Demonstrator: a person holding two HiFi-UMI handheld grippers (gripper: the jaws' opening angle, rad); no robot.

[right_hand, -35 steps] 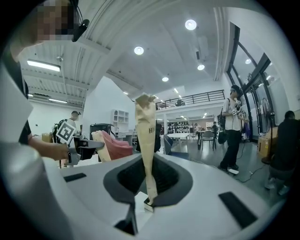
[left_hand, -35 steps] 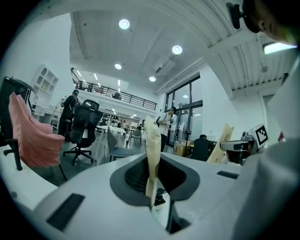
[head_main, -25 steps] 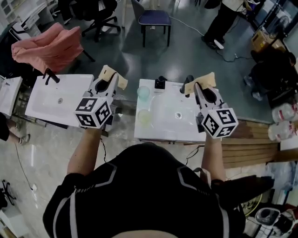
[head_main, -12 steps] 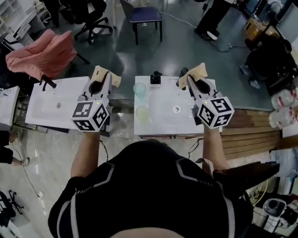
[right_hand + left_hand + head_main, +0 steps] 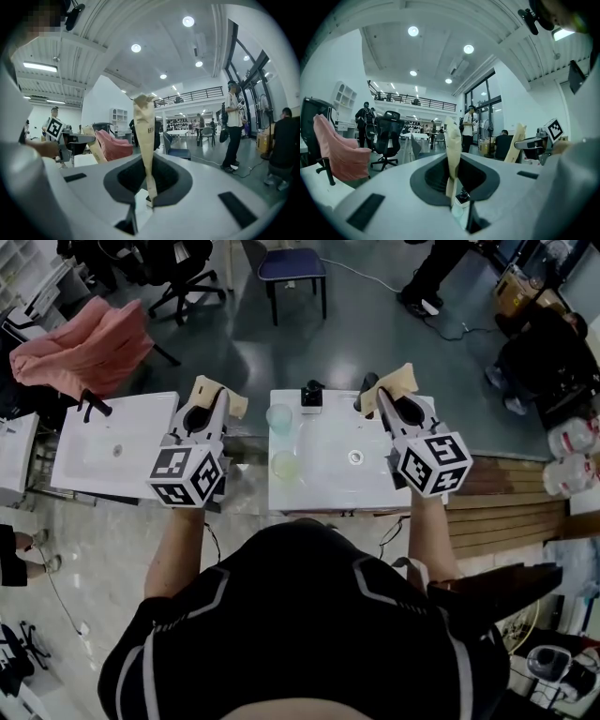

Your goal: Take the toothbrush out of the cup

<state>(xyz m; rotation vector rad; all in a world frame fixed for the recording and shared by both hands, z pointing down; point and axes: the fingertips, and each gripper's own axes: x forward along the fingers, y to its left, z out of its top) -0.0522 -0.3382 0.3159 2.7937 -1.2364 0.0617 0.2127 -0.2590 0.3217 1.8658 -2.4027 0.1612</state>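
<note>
Head view: by the left basin's [image 5: 103,442] right edge, the left gripper [image 5: 217,395], jaws pressed together, empty. Two cups on the right basin's [image 5: 328,479] left edge, blue cup [image 5: 279,418] behind yellow cup [image 5: 284,465]; toothbrush indiscernible. Then the right gripper [image 5: 394,387], likewise closed, empty.

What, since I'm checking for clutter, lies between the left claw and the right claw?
Head view: a clear bluish cup and a small black fixture stand between left claw and right claw, on the white basin's rear edge.

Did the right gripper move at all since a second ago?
No. The right gripper sits just as close beside the black faucet of the white sink as before. Only the head camera's view shifted.
</note>
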